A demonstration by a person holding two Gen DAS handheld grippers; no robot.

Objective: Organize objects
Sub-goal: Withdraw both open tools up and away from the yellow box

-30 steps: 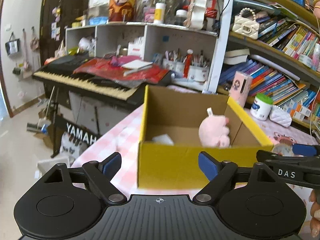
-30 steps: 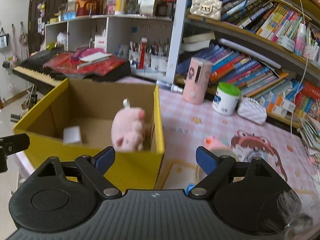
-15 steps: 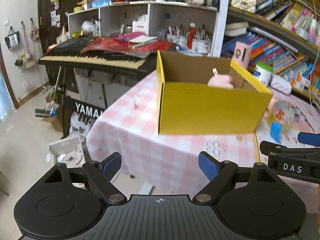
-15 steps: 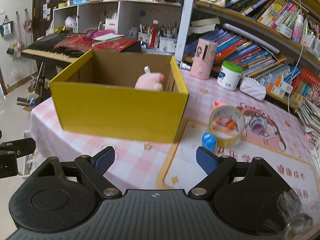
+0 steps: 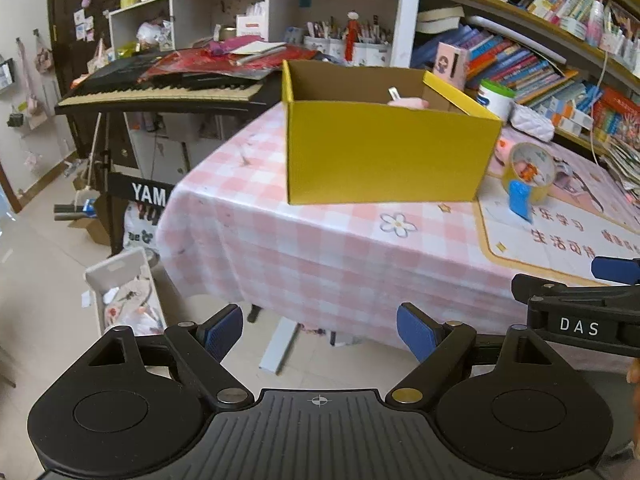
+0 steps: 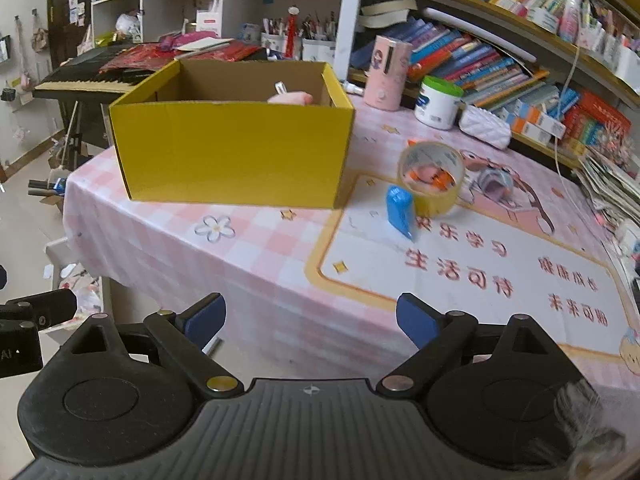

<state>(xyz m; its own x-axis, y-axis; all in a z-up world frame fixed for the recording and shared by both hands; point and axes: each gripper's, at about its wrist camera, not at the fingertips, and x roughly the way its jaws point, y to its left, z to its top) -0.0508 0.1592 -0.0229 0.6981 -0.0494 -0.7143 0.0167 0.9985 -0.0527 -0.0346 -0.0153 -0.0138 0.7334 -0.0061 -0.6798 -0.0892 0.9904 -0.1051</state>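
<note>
With both grippers held short of the near table edge, neither is working anything: the left gripper [image 5: 320, 332] has its jaws spread wide with only floor and tablecloth showing between the blue pads, and the right gripper [image 6: 310, 318] is likewise wide and empty, its jaws having just been opening a bit further with nothing between them. Yellow cardboard box [image 6: 236, 152] sits on the pink checked table [image 6: 260, 256] toward its left end, open top up, so it reads as the collection bin; the pink plush toy [image 6: 290, 98] is already inside against the right wall, only its top showing over the rim. Still loose on the printed mat just right of the box: a roll of clear packing tape [image 6: 432, 178] standing on edge, with a small blue object [image 6: 400, 210] leaning on its front, exact kind unclear. My read is the tape is the likely next pick, nearer the right gripper. Pink cylinder [image 6: 388, 74] and green-lidded white jar [image 6: 438, 102] stand back by the bookshelf, maybe not part of the job.
</note>
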